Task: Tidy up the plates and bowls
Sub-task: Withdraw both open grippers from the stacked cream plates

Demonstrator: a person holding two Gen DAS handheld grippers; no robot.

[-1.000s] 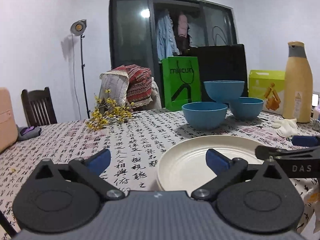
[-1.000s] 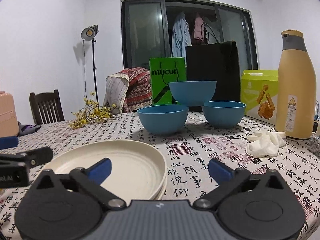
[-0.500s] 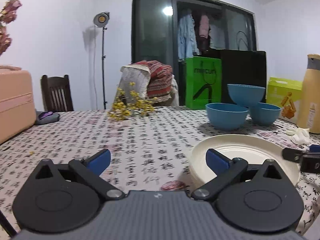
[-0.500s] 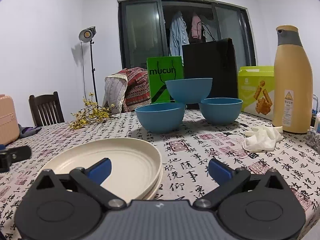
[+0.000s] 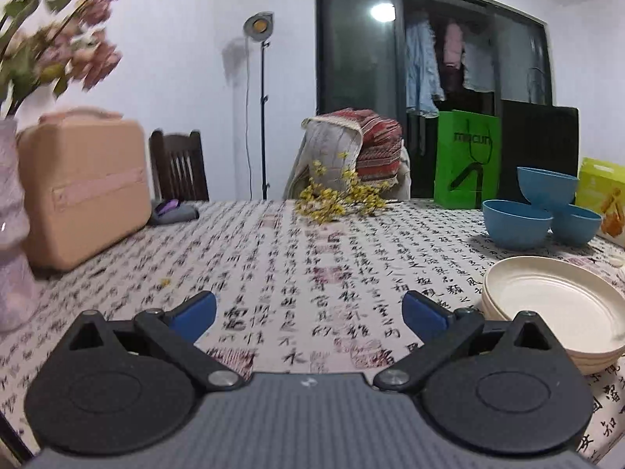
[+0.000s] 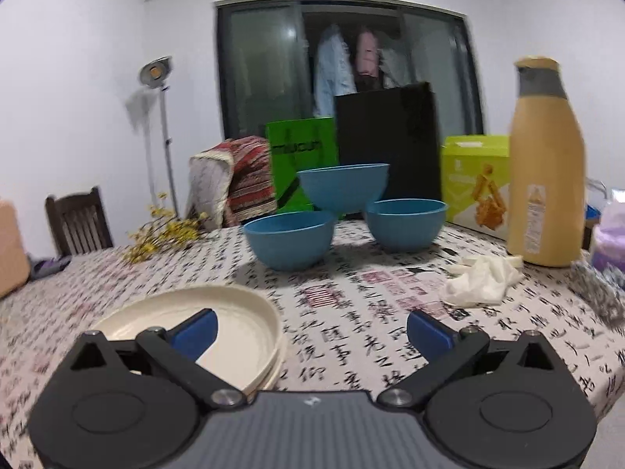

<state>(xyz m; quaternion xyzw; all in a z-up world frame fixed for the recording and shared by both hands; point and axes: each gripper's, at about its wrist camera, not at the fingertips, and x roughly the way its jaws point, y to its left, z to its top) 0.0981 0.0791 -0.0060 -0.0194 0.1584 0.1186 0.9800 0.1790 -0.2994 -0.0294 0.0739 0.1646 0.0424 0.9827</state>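
Observation:
A stack of cream plates [image 5: 554, 308] [image 6: 234, 328] lies on the printed tablecloth, at the right edge of the left wrist view and the lower left of the right wrist view. Behind it stand two blue bowls [image 6: 289, 240] [image 6: 406, 224] with a third blue bowl [image 6: 343, 185] resting on top of them; the same bowls [image 5: 517, 223] show in the left wrist view. My left gripper [image 5: 308, 312] is open over bare cloth, left of the plates. My right gripper [image 6: 312, 330] is open and empty, its left finger over the plates' right rim.
A tall tan bottle [image 6: 545, 168], a crumpled white cloth [image 6: 480, 279] and a green box [image 6: 474, 183] sit at the right. A pink case [image 5: 82, 183], a vase of flowers [image 5: 11, 226] and yellow sprigs [image 5: 336, 195] are to the left. Green and black bags [image 6: 386, 144] stand behind the bowls.
My left gripper has swung left, away from the plates, bringing the pink case and vase into view. My right gripper rose slightly and no longer sees the left one.

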